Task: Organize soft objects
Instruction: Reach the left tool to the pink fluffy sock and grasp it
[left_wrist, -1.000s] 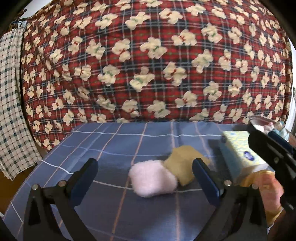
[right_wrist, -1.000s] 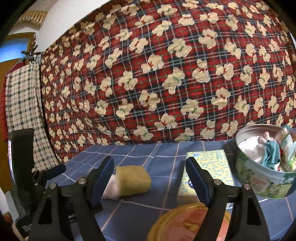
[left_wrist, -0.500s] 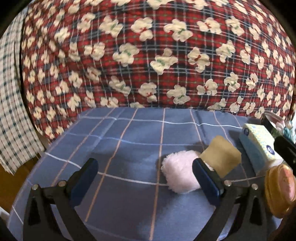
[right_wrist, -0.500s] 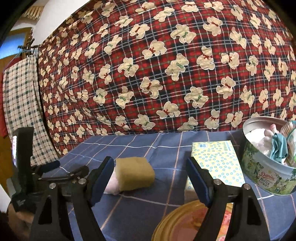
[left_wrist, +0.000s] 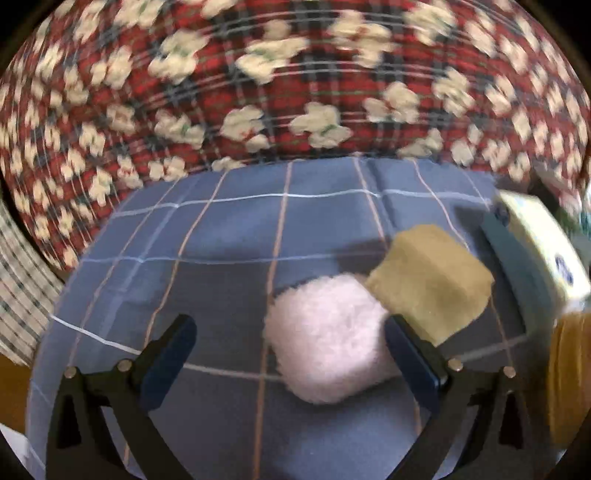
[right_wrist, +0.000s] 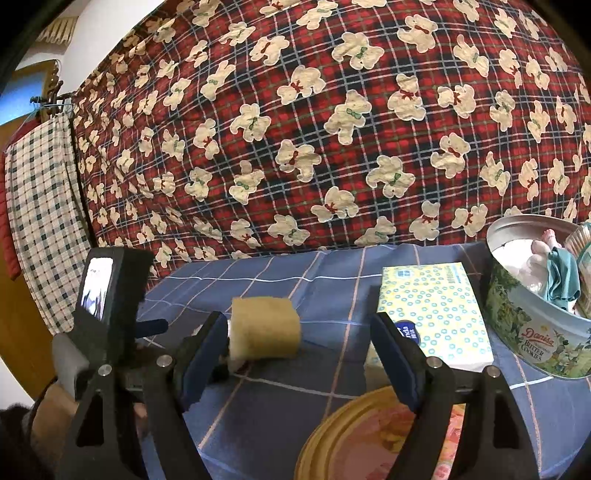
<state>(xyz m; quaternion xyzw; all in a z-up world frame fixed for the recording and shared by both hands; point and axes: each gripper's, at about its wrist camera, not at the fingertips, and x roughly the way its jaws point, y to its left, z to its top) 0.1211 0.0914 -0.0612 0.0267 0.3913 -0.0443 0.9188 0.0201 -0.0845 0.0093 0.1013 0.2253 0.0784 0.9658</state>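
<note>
Pink fluffy pad (left_wrist: 328, 338) and tan sponge (left_wrist: 430, 282) sat touching on the blue checked cloth (left_wrist: 229, 240).

Left gripper (left_wrist: 290, 354) is held wide open, nothing gripped, with the pad just inside its right finger. Right gripper (right_wrist: 299, 354) is spread wide too, empty, sponge seen between its fingers further back. Tissue box (right_wrist: 432, 314) and cookie tin (right_wrist: 535, 332) are parked to the right, a yellow-rimmed lid (right_wrist: 332, 424) just below.
</note>
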